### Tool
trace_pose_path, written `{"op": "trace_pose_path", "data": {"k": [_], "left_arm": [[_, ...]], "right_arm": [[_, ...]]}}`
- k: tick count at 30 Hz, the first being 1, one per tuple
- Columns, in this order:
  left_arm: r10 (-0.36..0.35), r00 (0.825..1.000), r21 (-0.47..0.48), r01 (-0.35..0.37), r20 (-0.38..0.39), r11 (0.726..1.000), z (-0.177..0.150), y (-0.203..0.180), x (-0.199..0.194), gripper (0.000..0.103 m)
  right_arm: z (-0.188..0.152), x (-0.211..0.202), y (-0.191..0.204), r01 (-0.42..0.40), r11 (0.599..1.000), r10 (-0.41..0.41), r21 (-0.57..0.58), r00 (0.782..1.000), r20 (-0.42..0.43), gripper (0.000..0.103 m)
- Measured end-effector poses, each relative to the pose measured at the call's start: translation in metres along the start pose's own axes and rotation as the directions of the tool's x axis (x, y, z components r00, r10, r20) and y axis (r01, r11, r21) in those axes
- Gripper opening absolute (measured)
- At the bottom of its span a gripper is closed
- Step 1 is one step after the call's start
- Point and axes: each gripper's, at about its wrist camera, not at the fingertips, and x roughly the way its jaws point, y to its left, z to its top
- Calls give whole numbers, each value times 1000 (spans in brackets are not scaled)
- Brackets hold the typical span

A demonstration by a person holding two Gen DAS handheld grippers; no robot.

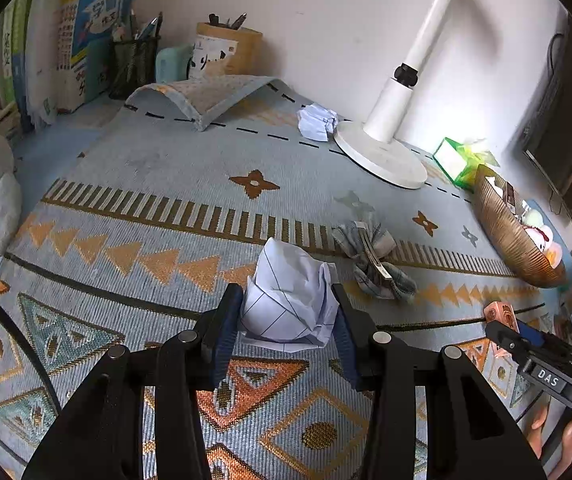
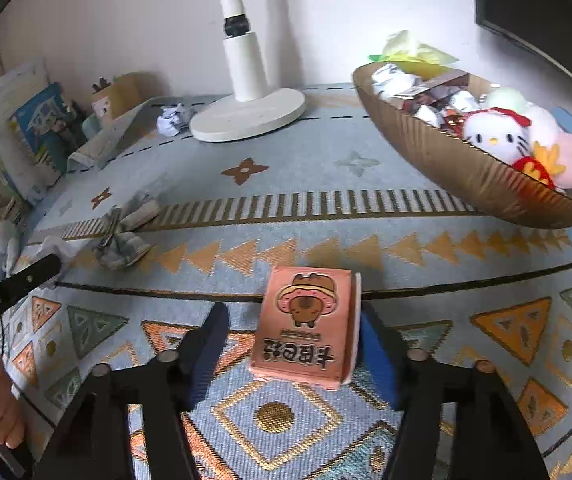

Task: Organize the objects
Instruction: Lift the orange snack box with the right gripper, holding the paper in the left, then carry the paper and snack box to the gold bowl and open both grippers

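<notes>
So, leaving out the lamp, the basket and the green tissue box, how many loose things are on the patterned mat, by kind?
Crumpled paper balls: 2 (the second lies by the lamp base)
Checked cloth bundle: 1
Pink box: 1
Total: 4

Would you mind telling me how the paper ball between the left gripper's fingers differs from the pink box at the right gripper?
The paper ball is white, ruled and crumpled; the pink box is flat-sided with a cartoon print. The left gripper pinches the ball from both sides, whereas the right gripper stands open, the box against one finger only. Both sit on the patterned rug.
</notes>
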Motion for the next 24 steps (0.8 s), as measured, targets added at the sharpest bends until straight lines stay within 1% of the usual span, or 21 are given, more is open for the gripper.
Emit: {"op": "trace_pose_path", "data": {"k": [1, 2, 7, 11, 14, 16, 18, 19, 22, 24], "left_arm": [[7, 1000, 5, -7, -1, 1000, 0, -1, 0, 41], [16, 1000, 12, -16, -2, 1000, 0, -3, 0, 41], [60, 998, 52, -59, -17, 997, -1, -10, 4, 41], [91, 996, 71, -89, -24, 993, -1, -12, 5, 41], [103, 995, 84, -102, -16, 991, -1, -13, 4, 41], [102, 995, 77, -101, -10, 992, -1, -15, -1, 41], [75, 997, 66, -74, -12, 995, -1, -24, -9, 40], [58, 998, 75, -59, 6, 995, 2, -33, -17, 40], [10, 998, 132, -18, 61, 991, 16, -71, -41, 40], [-45, 995, 172, 30, 88, 985, 29, -101, -52, 40]], "right_arm": [[0, -1, 0, 22, 1000, -22, 3, 1000, 4, 44], [-1, -2, 0, 31, 1000, -31, 3, 999, 7, 44], [-3, -4, -1, 5, 1000, -5, 7, 1000, 18, 41], [-4, -11, -3, -65, 998, 64, 11, 996, 58, 41], [-6, -23, 2, -91, 996, 92, -21, 989, 112, 41], [-8, -29, 4, -130, 991, 134, -42, 982, 132, 41], [-10, -35, 0, -181, 983, 184, -36, 973, 138, 41], [-10, -38, -4, -201, 979, 202, -23, 969, 142, 41], [-11, -52, -27, -254, 965, 242, 65, 958, 155, 41], [-5, -71, -51, -301, 944, 273, 134, 942, 192, 41]]}}
